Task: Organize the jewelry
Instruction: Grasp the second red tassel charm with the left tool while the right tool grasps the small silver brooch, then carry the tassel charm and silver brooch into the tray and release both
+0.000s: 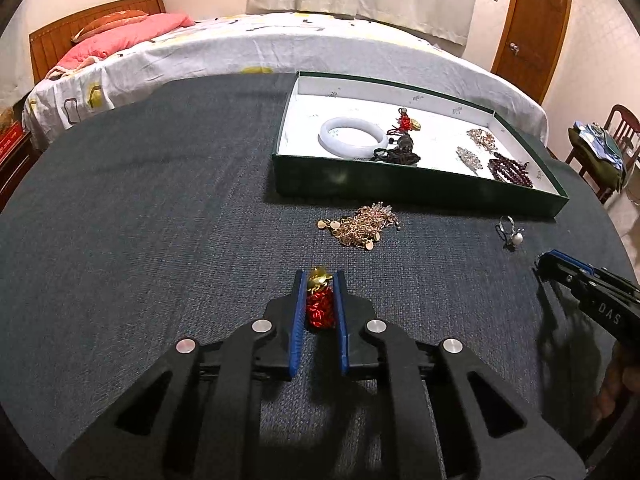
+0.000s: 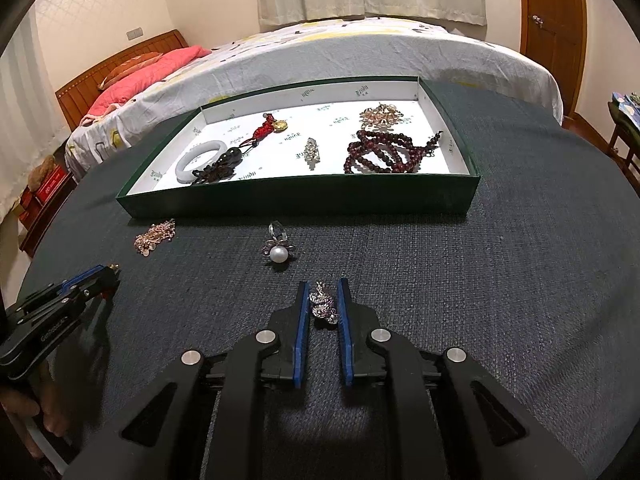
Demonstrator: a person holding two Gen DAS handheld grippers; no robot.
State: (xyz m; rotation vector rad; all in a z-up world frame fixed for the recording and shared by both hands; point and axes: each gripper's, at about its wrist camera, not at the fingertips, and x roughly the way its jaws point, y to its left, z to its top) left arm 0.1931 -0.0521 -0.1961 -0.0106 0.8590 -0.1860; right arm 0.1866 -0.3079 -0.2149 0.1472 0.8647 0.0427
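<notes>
The left gripper point(image 1: 320, 280) was closed on a red knotted charm point(image 1: 319, 307). A sparkly brooch point(image 2: 324, 304) was clamped by the right gripper point(image 2: 323, 292), near the green tray point(image 2: 296, 196).

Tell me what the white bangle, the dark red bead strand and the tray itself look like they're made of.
White bangle: likely jade or glass, going by its milky, translucent, smooth polished ring.
Dark red bead strand: glossy round beads with small highlights; could be garnet, polished wood or glass.
Tray: looks like cardboard, with thin straight walls, matte dark green outside and a white printed paper lining.
</notes>
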